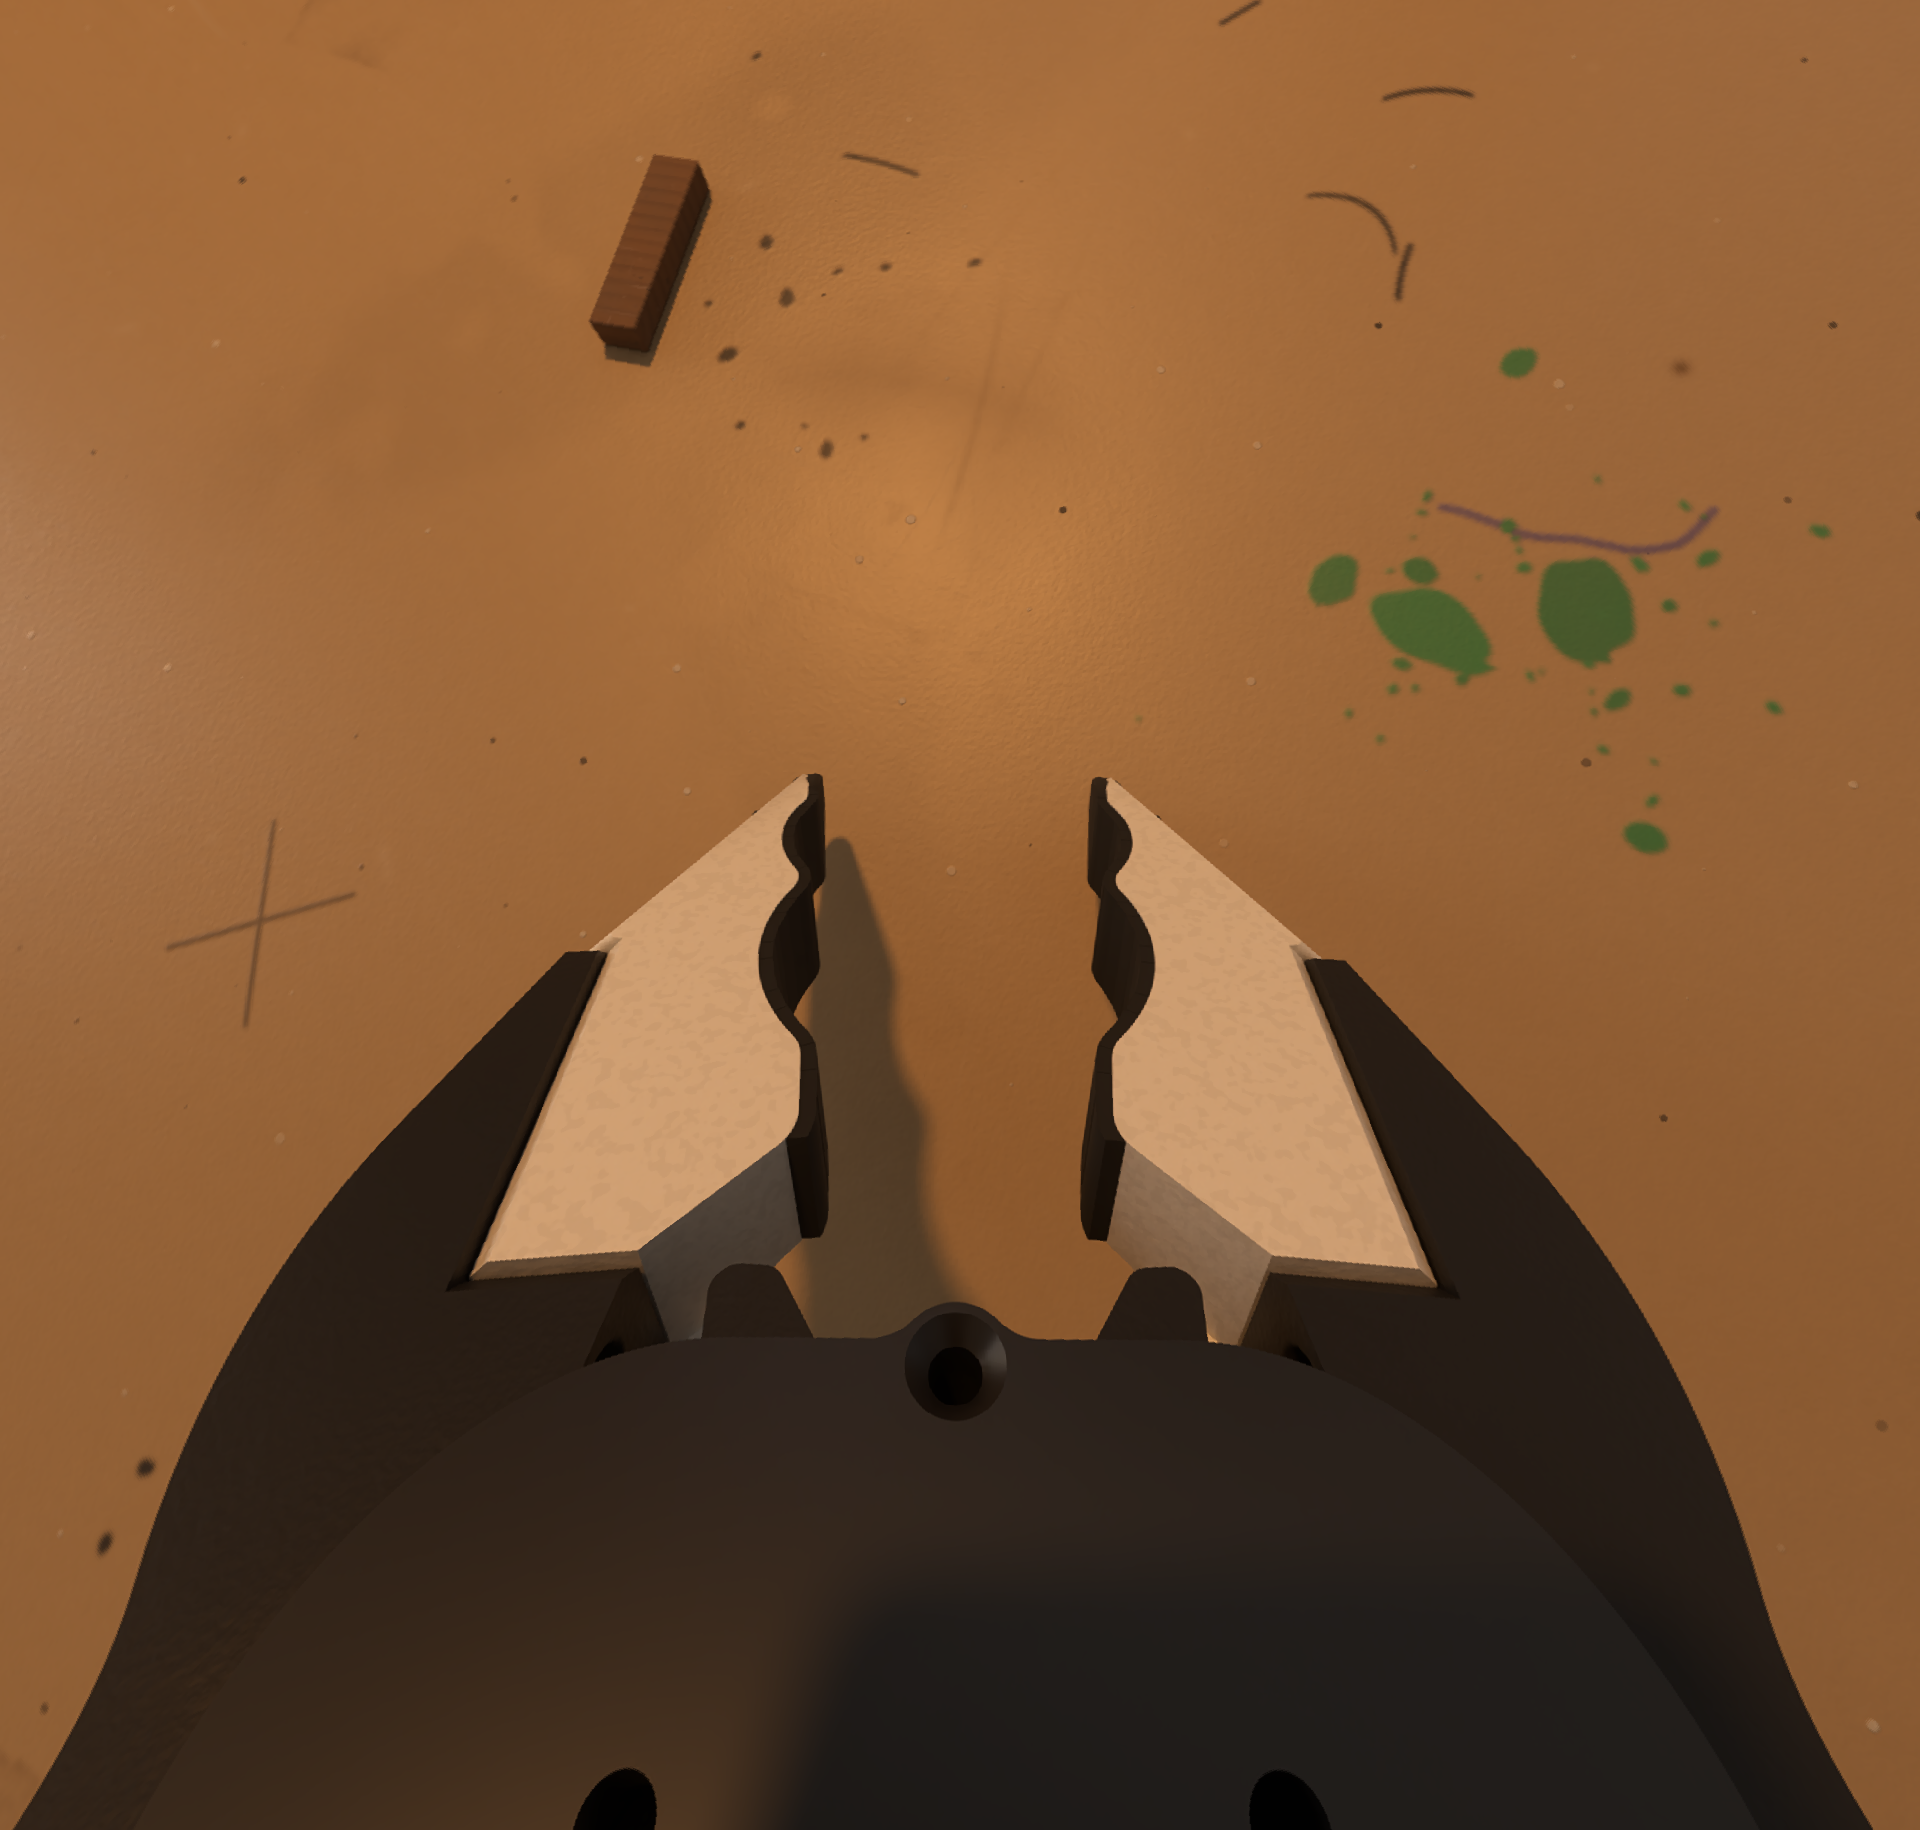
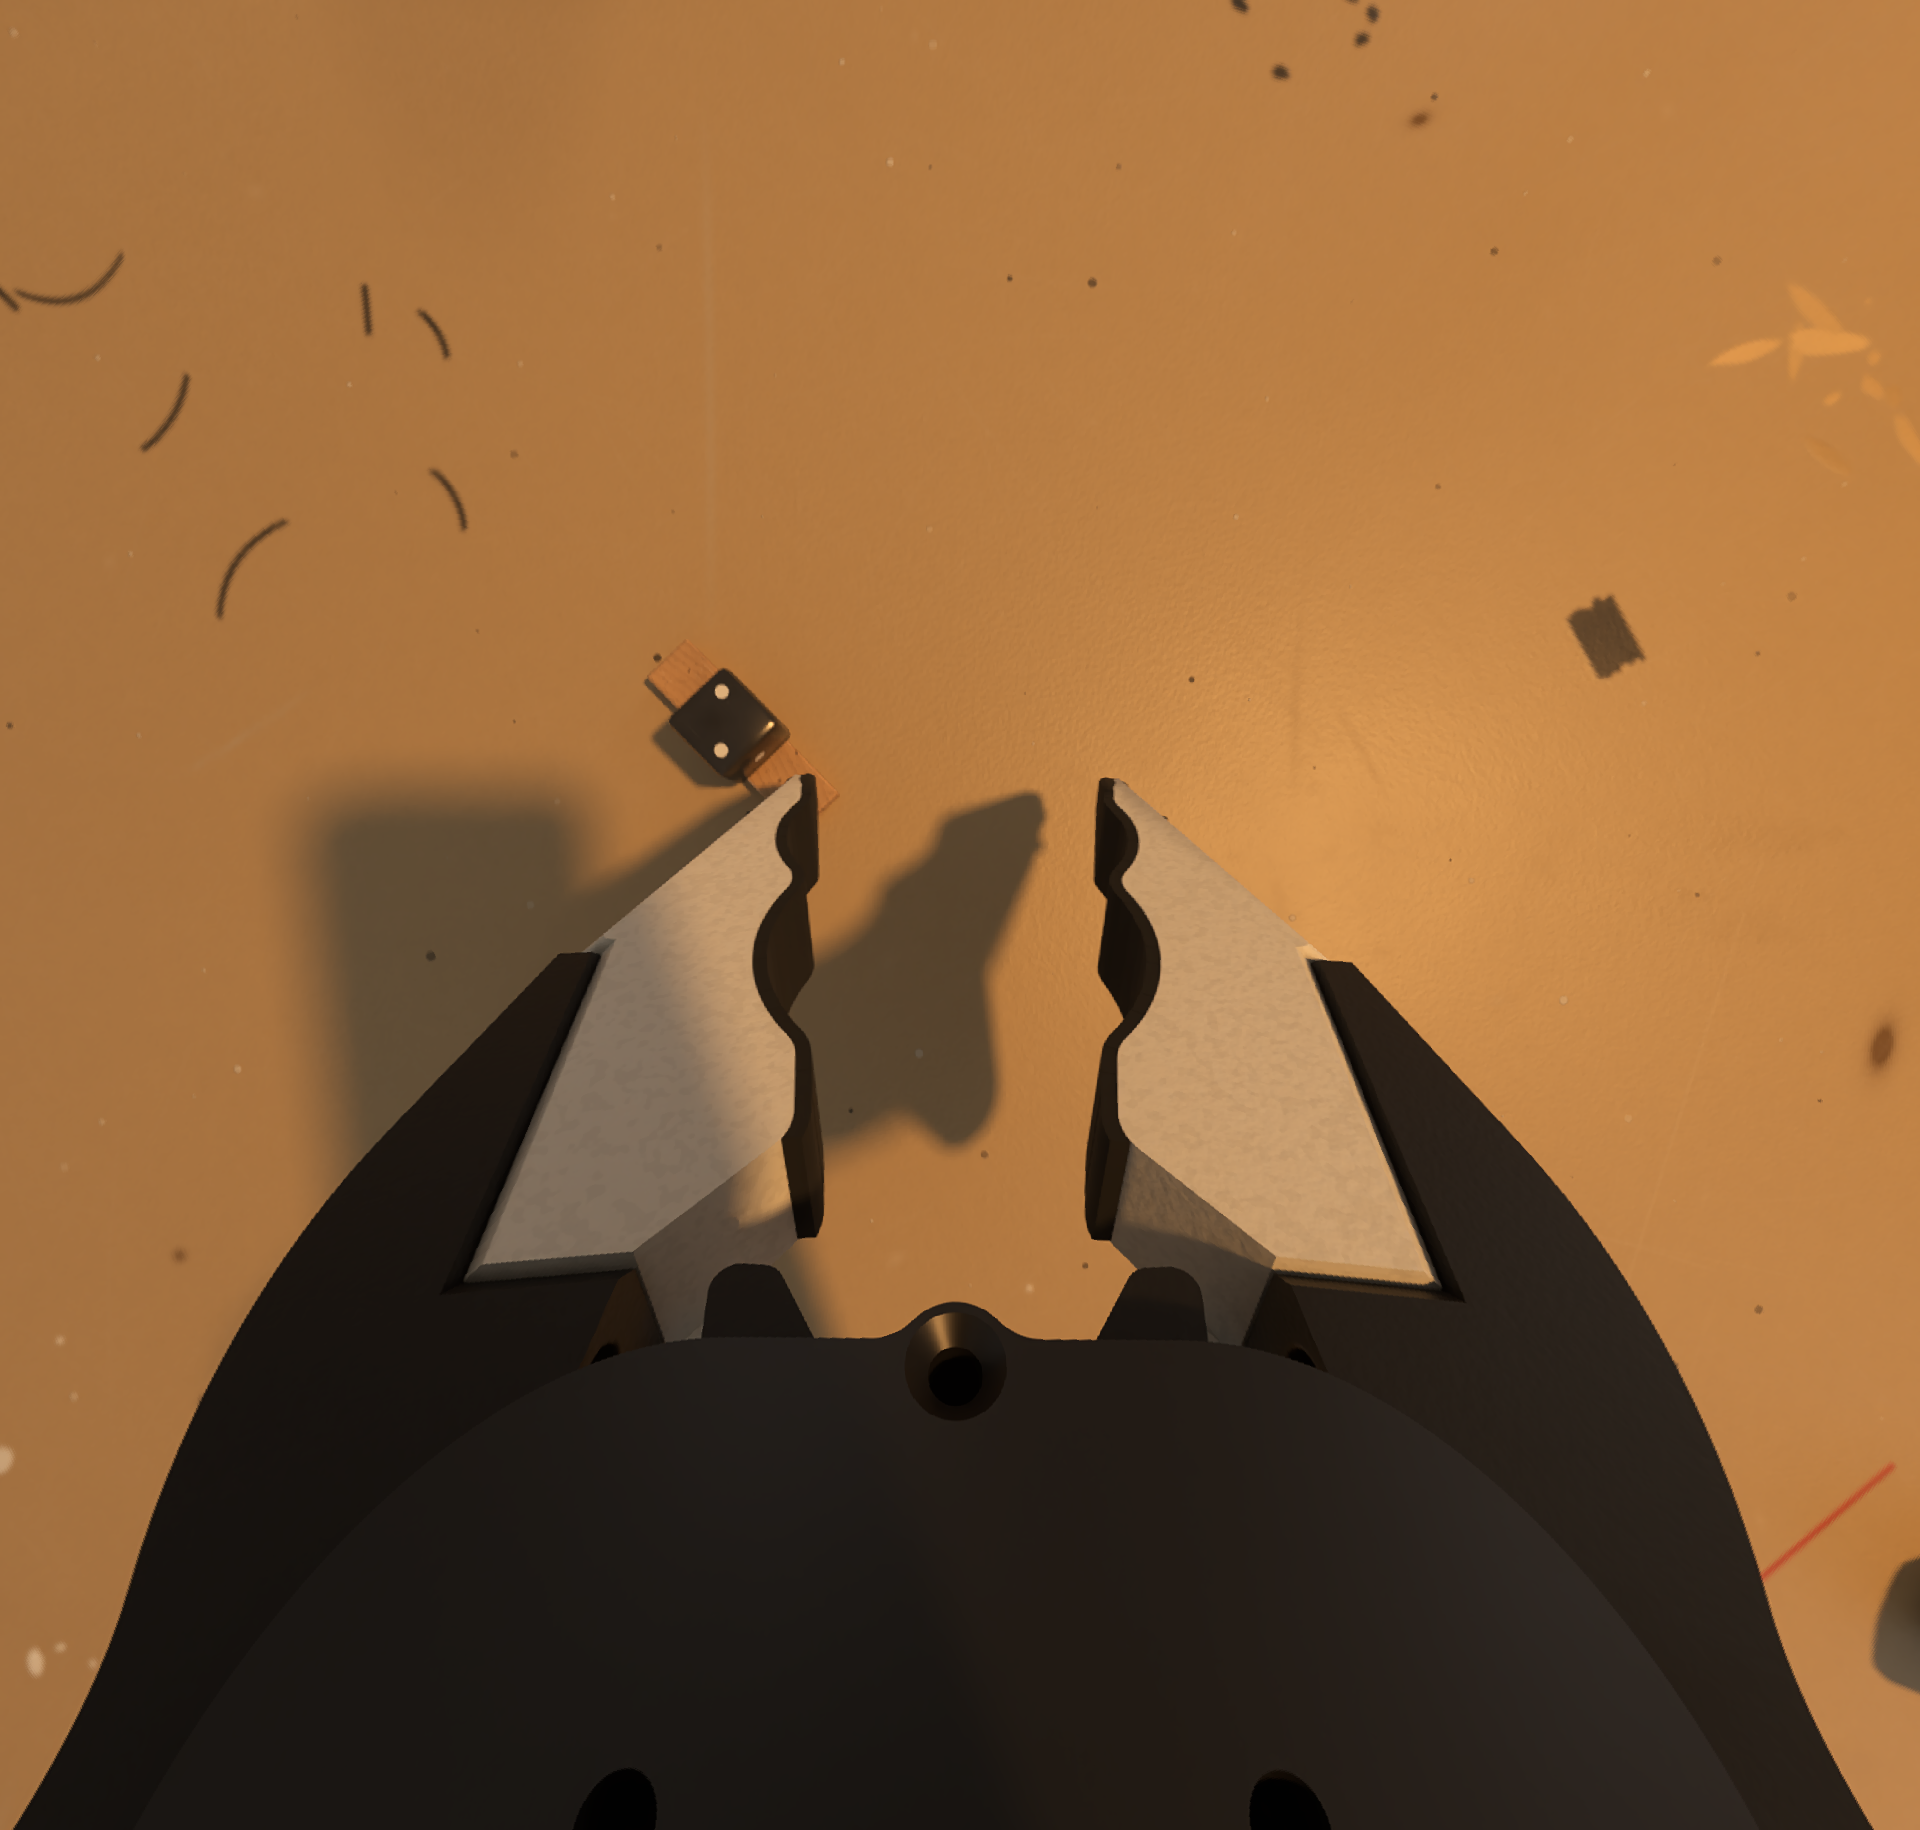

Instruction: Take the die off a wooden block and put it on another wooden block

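Note:
In the right wrist view a black die [image 2: 724, 726] with white pips sits on a thin light wooden block [image 2: 686, 660], just beyond and left of my left fingertip [image 2: 795, 814]. My right gripper [image 2: 956, 793] is open and empty above the table. In the left wrist view a darker reddish-brown wooden block [image 1: 651, 248] lies bare on the table, far ahead and to the left. My left gripper [image 1: 956, 791] is open and empty, well short of that block.
The orange-brown table [image 1: 935, 585] bears green paint blotches [image 1: 1434, 627], a purple line, dark curved marks and a pencilled cross [image 1: 260, 918]. In the right wrist view a small dark patch [image 2: 1605, 635] lies at the right and a red line [image 2: 1829, 1546] at the lower right.

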Available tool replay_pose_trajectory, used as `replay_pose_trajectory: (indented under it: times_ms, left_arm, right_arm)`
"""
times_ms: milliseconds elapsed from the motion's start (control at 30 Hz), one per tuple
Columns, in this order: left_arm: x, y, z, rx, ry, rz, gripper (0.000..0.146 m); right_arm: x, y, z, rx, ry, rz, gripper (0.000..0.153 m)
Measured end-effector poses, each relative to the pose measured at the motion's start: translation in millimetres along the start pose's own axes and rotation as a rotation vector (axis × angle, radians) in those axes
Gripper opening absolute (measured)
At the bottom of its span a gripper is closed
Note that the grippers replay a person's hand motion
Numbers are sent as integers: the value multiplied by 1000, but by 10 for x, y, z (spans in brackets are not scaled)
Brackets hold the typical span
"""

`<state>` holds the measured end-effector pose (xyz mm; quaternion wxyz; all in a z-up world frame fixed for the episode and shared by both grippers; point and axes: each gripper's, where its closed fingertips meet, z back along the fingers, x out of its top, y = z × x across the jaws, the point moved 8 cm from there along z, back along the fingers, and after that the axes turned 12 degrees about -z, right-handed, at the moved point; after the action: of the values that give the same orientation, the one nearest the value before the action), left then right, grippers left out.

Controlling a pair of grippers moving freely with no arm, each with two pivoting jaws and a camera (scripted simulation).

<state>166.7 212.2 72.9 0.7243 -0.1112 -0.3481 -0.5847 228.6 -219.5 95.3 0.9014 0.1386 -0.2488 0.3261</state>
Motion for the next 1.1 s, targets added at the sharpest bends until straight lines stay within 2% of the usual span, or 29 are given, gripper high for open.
replay_pose_trajectory:
  times_ms: [133, 200, 333, 467, 600, 767, 1100]
  left_arm:
    - [-20, 24, 59, 9, -8, 30, 66]
    - [-18, 37, 89, 7, -22, 46, 75]
    - [13, 44, 125, 19, -32, 41, 79]
    - [63, 8, 119, 16, -40, 29, 74]
    - [86, -31, 125, 11, -36, 20, 64]
    - [95, -38, 162, 12, -28, 18, 57]
    - [132, -40, 120, 6, -23, 8, 55]
  right_arm:
    - [-58, -43, 49, 40, 30, 28, 65]
    - [-88, -60, 98, 85, 37, 71, 63]
    - [-109, -135, 149, 145, 87, 173, 52]
    - [-48, -88, 98, 202, 140, 365, 39]
    - [-60, -50, -34, 245, 238, 496, 45]
    - [-18, -46, -43, 273, 240, 579, 49]
    - [88, -7, -156, 344, 297, 675, 36]
